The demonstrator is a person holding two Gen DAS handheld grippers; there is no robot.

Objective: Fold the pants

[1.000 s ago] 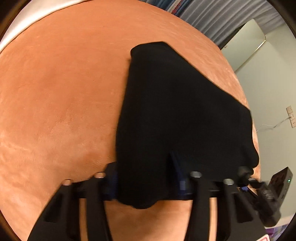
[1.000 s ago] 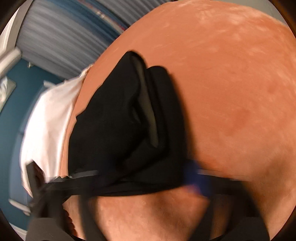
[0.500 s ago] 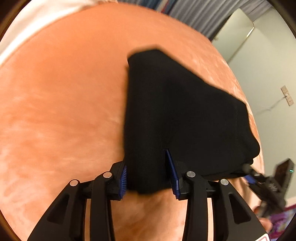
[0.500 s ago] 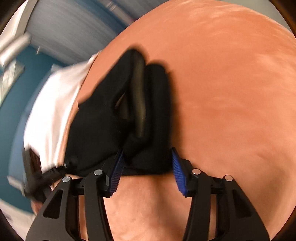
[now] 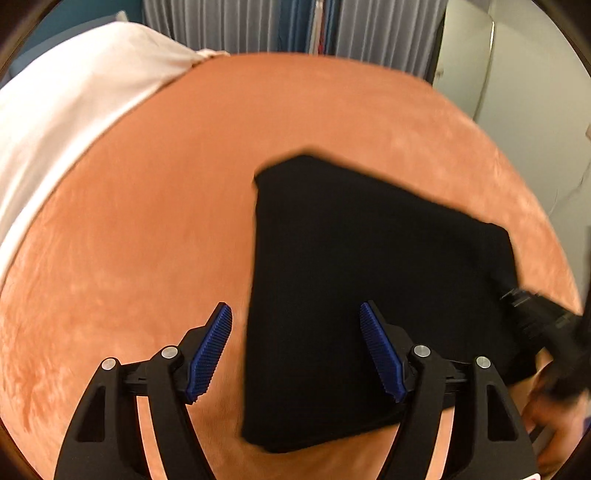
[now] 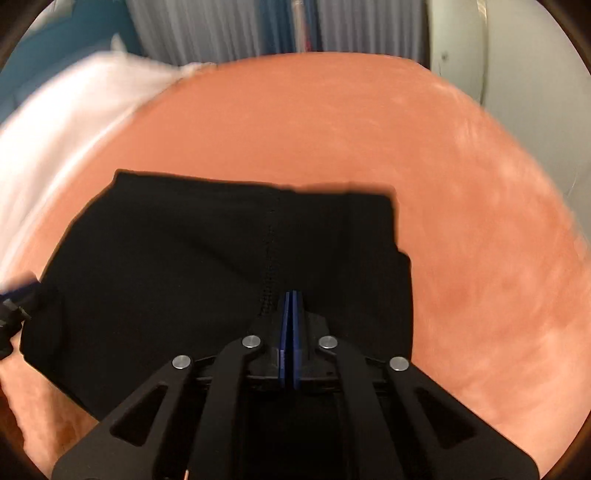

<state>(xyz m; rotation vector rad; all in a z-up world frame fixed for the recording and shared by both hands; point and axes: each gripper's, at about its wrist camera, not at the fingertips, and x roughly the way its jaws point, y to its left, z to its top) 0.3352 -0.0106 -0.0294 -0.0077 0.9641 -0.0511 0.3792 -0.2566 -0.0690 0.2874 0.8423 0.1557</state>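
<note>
You get warm, even indoor light, no hard glare. Heavy fisheye bend w/ dark vignette at corners. Motion blur smears the pants (image 5: 369,280) edges & the white bedding (image 6: 62,122). Black fabric swallows detail; only soft shadow under its edge on the orange cover (image 6: 461,221)

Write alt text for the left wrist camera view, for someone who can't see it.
Black pants, folded into a compact stack, lie flat on an orange blanket. The left gripper is open above their near edge, its blue-padded fingers spread wide. A white pillow sits at the far left, with curtains behind.
</note>
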